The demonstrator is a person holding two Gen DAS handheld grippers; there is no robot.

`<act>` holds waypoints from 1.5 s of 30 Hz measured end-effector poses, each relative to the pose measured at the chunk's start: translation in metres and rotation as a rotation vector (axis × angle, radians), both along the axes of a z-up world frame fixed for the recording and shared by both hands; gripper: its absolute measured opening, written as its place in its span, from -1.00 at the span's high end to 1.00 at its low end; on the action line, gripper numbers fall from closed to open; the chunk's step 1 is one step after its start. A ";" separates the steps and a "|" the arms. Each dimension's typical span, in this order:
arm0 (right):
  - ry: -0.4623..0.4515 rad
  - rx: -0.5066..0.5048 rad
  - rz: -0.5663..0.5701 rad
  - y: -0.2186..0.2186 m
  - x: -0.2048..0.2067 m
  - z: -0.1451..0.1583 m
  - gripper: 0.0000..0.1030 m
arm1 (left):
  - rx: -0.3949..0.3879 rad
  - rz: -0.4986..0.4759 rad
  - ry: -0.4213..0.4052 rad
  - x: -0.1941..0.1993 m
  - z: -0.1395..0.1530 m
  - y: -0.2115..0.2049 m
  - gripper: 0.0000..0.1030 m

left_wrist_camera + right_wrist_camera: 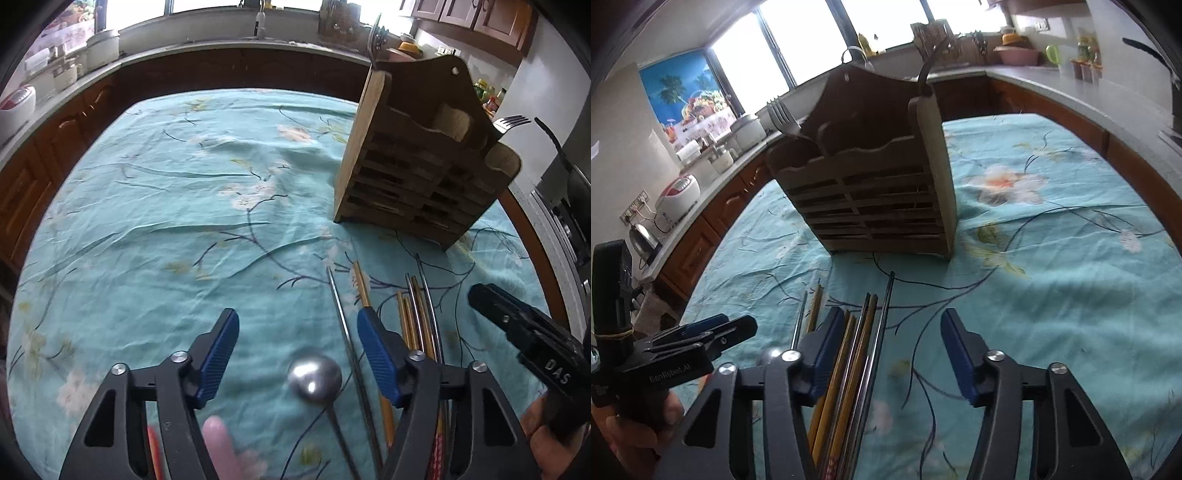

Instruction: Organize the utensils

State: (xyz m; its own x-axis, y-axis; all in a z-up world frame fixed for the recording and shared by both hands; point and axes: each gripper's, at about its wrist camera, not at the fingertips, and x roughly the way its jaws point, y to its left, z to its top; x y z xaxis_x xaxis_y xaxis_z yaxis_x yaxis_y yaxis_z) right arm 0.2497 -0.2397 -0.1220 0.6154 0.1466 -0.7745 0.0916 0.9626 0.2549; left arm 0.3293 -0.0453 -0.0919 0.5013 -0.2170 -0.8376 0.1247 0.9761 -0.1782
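Here, a teal flowered cloth (pixel 155 206) covers the tabletop, and a slatted wooden utensil holder (pixel 417 177) stands toward its far side with a fork (pixel 785 120) poking out of one end compartment. Near the camera lies a loose bundle of chopsticks (pixel 849 354), metal and yellow wooden ones side by side, pointing toward the holder. A spoon (pixel 314 377) rests bowl-down on the cloth just left of them, its handle running toward the viewer.

The left hand-held gripper (pixel 297 354) tilts steeply down over the cloth, jaws apart, with the spoon's bowl and one thin metal stick between its fingers; the pads touch neither. The right hand-held gripper (pixel 888 354) is pitched downward too, open, its left finger (pixel 823 354) lying over the chopstick bundle and several sticks showing in the gap; nothing is clamped. A hand (pixel 635 428) grips the left tool's handle, seen at the lower left of the right wrist view.
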 end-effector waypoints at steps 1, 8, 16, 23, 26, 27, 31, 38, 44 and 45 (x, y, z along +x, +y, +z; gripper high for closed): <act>0.010 -0.001 0.005 0.001 0.005 -0.003 0.14 | -0.003 -0.005 0.010 0.006 -0.003 -0.002 -0.13; 0.074 -0.008 0.033 0.007 0.040 -0.023 0.48 | -0.027 -0.029 0.074 0.037 -0.026 -0.011 0.14; 0.105 -0.029 0.035 0.003 0.053 -0.036 0.62 | 0.007 -0.080 0.071 0.050 -0.033 -0.028 0.48; 0.105 -0.115 0.062 0.014 0.056 -0.035 0.62 | 0.054 -0.098 0.038 0.046 -0.037 -0.036 0.88; 0.100 -0.184 0.083 0.023 0.055 -0.035 0.76 | 0.050 -0.096 0.038 0.044 -0.036 -0.036 0.90; 0.100 -0.187 0.086 0.023 0.054 -0.034 0.87 | 0.050 -0.095 0.039 0.043 -0.035 -0.036 0.90; 0.102 -0.127 0.072 0.015 0.050 -0.030 0.90 | 0.025 -0.092 0.032 0.039 -0.029 -0.032 0.91; 0.050 -0.033 0.045 -0.011 0.029 -0.001 0.92 | -0.070 -0.079 0.004 0.019 -0.003 -0.011 0.95; -0.010 0.011 0.045 -0.020 0.011 0.032 0.93 | -0.121 -0.077 -0.043 -0.013 0.026 0.007 0.95; -0.024 0.011 0.046 -0.019 0.008 0.039 0.93 | -0.131 -0.077 -0.050 -0.018 0.032 0.010 0.95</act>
State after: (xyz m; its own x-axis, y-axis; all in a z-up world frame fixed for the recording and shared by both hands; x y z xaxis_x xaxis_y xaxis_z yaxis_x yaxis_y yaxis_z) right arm 0.2573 -0.2588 -0.0829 0.6260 0.1836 -0.7579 0.0407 0.9629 0.2669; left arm 0.3110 -0.0349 -0.0601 0.5197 -0.3616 -0.7741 0.2099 0.9323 -0.2946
